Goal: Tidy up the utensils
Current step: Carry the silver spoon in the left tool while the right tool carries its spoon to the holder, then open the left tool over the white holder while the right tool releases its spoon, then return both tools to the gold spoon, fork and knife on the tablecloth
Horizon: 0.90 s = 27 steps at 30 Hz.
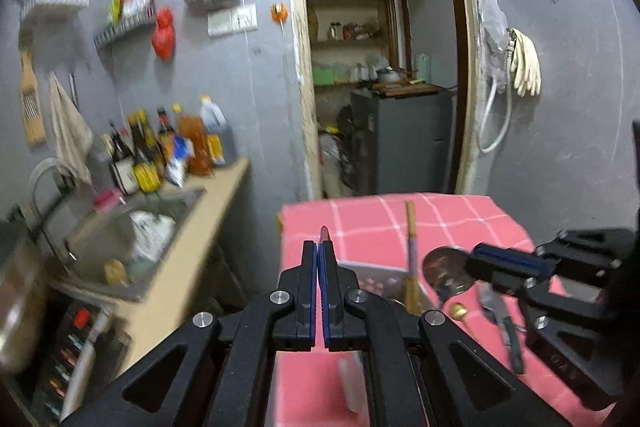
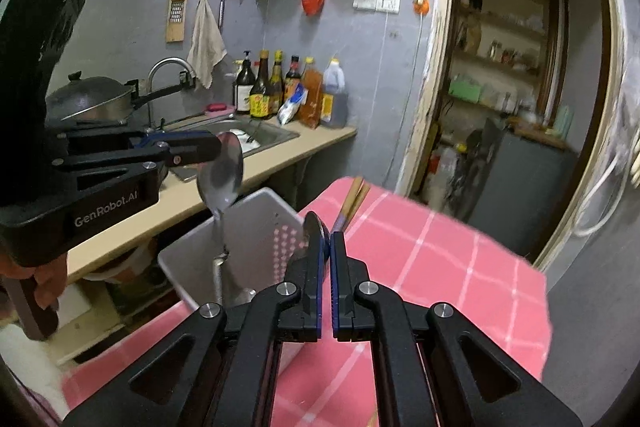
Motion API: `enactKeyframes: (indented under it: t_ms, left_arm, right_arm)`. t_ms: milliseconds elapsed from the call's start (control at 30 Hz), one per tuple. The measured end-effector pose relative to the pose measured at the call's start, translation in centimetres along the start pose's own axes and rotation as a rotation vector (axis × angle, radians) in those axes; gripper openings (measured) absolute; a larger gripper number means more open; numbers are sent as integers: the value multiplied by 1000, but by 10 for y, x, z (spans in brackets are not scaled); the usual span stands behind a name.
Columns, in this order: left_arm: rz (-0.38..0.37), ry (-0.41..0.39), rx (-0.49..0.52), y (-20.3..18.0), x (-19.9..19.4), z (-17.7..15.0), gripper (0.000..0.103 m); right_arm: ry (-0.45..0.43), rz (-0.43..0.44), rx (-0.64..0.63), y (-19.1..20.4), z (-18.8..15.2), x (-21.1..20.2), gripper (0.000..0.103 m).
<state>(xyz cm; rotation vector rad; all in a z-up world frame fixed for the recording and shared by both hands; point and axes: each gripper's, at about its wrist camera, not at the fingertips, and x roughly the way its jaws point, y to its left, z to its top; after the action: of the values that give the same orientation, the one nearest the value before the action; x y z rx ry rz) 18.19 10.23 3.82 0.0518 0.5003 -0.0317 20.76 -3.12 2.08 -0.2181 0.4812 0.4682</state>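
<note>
Grey plaster walls close in this small kitchen, with a tan countertop [image 2: 256, 167] carrying a steel sink [image 2: 256, 133] and a row of dark sauce bottles [image 2: 276, 89] along the left, and an open doorway to a pantry on the right. Nearer to me stands a table under a pink cloth with white check lines [image 2: 440, 259].

On that cloth sits a grey perforated plastic utensil holder [image 2: 248, 227]; from the right wrist view I see a pair of wooden chopsticks [image 2: 354, 197] leaning out past its far rim.

My left gripper [image 2: 218, 147] has its jaws pinched tight on the bowl of a large shiny steel spoon [image 2: 222, 175], which hangs bowl-up with its handle pointing down into the grey holder. In the left wrist view only a thin sliver of metal shows between the blue pads [image 1: 323, 247].

My right gripper [image 2: 330, 239] is likewise clamped narrow, gripping a second steel spoon [image 2: 312, 227] by the edge of its bowl, just above the holder's near side. From the left camera that right gripper [image 1: 472, 261] sits against the round spoon bowl [image 1: 444, 265], with the handle running down towards the cloth. A small brass-coloured spoon [image 1: 459, 310] lies on the cloth just below.
</note>
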Motion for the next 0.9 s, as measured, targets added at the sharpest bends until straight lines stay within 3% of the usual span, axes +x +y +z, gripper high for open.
enactKeyframes:
  t_ms: [133,300,400,433,500,567,700,767,800,867,900]
  left_arm:
    - [-92,55,-79,6,6,-6,4]
    - [-143,127,-171,14,14,-17,6]
    - [-154,118,-198,14,9,-19,9]
    - [-158,112,-201,14,7,-20,15]
    - [-167,99,-216,12,4,-19,32]
    - [-177,73,-238,10,0,-17,57]
    - [-195,41,-248,1,-4,-9,63]
    - [-208,27,-238,-11,-7,-5,77]
    - [-213,16,-229,-17,-8,-2,80]
    - [-225,-2,-201,-29,-11,2,90]
    - [-231,-11,-182,-37,-12,5,93]
  right_arm:
    - [29,41,68,-9,-11,4,5]
    - [36,43,135,-26,-23,0,9]
    - [15,25,188,-40,-27,-11,35]
    - [3,18,208,-45,-30,-16,42]
    - [-6,1,234,-53,-31,-22,42]
    - [-20,-33,269,-67,-34,-33,43]
    - [-62,-91,316,-90,-37,-54,58]
    - [-85,-130,344,-104,-40,-67,69]
    - [-92,-143,351,-108,-40,-71,73]
    - [-107,-183,377,-123,-45,-84,92]
    - [-112,-191,384,-127,-44,-88,94]
